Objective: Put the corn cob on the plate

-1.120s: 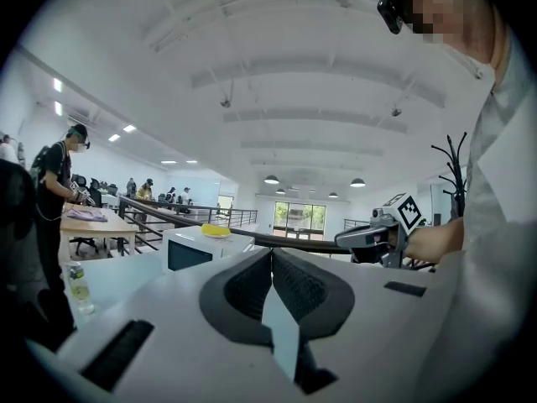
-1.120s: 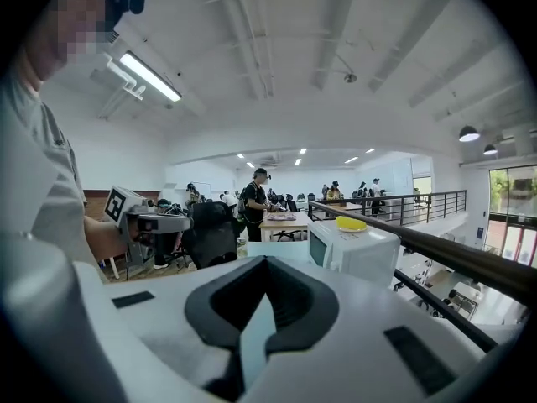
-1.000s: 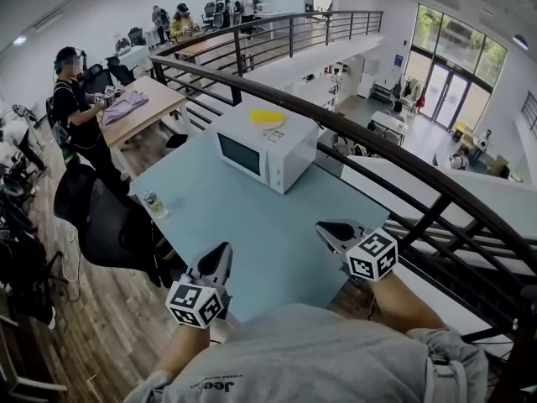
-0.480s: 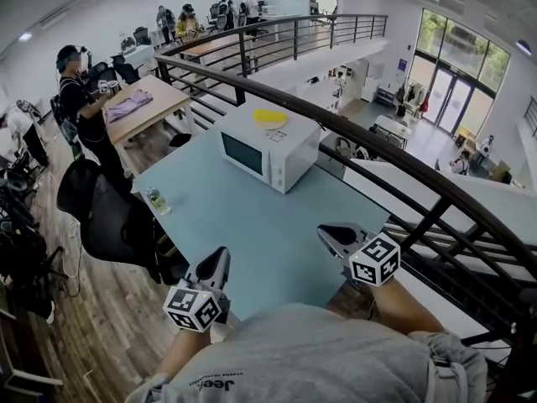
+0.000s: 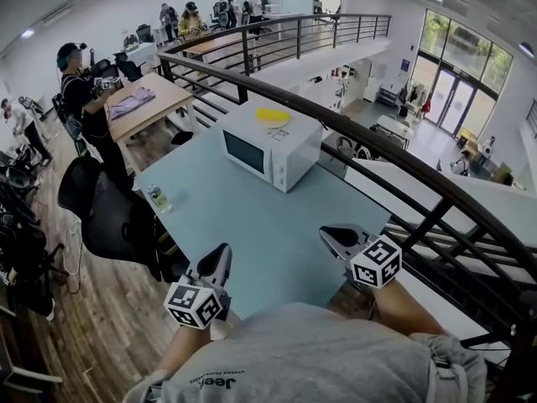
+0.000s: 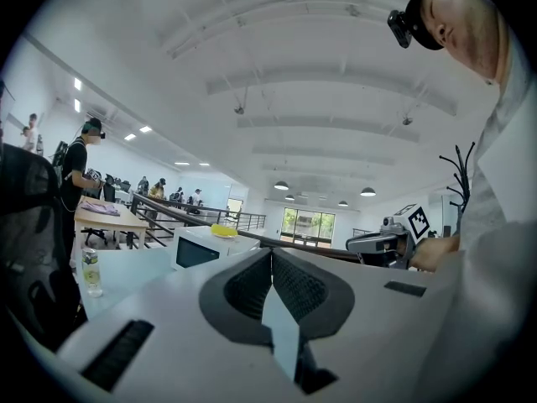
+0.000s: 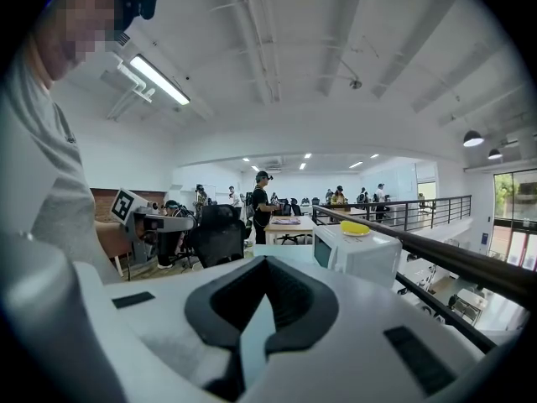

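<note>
Both pairs of jaws are pressed together with nothing between them. The left gripper [image 5: 221,252] and the right gripper [image 5: 329,234] hang low over the near edge of the table [image 5: 252,233], close in to the person's body. The forearms are tucked back and each gripper points roughly level out across the top. The stretch of table straight ahead of them is bare. Farther on, well apart from either gripper, stands the microwave [image 5: 270,152], with the yellow plate [image 5: 271,117] lying flat on its roof. The cob itself shows in none of the views, so which way its long axis runs cannot be told. My guess is that it sits behind the microwave's shut door, though the dark window gives nothing away. That door faces the left side of the table, so the left gripper looks better placed to come round to it. The right gripper is, if anything, a little nearer the microwave's near corner and the plate above. Either hand would have to reach forward and up to get there. A bottle [image 5: 157,198] at the table's far left edge is clear of both paths.
</note>
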Demonstrator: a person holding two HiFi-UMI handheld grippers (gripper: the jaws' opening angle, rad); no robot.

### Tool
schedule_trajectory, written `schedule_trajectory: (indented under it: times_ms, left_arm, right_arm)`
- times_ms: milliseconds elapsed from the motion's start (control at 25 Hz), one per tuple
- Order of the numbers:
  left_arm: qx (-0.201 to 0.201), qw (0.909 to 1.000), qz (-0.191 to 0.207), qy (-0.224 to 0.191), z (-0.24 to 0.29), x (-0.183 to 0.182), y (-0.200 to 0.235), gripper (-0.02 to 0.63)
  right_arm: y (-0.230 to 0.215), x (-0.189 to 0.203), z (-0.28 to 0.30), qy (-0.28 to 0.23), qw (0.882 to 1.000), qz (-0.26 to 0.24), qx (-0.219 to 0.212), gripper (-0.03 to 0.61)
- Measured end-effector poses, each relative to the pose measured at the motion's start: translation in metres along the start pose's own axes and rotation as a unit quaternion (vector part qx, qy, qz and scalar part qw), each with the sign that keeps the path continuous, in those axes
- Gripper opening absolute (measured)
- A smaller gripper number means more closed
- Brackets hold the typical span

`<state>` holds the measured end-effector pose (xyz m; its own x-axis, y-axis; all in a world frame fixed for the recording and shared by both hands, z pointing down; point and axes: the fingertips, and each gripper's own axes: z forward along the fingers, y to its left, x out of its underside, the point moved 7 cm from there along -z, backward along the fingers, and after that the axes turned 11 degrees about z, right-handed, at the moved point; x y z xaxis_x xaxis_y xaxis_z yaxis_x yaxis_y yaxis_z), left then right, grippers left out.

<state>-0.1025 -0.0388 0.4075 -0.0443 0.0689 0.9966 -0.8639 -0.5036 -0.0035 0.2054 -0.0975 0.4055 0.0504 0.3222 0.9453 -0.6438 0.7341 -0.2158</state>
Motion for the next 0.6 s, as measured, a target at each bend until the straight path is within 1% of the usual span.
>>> schedule_trajectory:
  times_ms: [160,360,600]
  left_arm:
    - [0.0,1.0,0.002,-0.001,0.001,-0.004,-0.004,0.02]
    - [0.0,1.0,0.001,0.002,0.003,0.001,-0.004,0.02]
    - [0.0,1.0,0.001,0.002,-0.003,-0.009,-0.005,0.02]
  right_arm:
    - [0.001,-0.003,-0.003,0.001,1.0,-0.006,-0.004,0.015]
    - [-0.004,0.0,-0.002,-0.001,1.0,-0.005,-0.003,0.015]
    - [0.004,-0.008,-0.005,0.0,1.0,-0.008,-0.006,0.016]
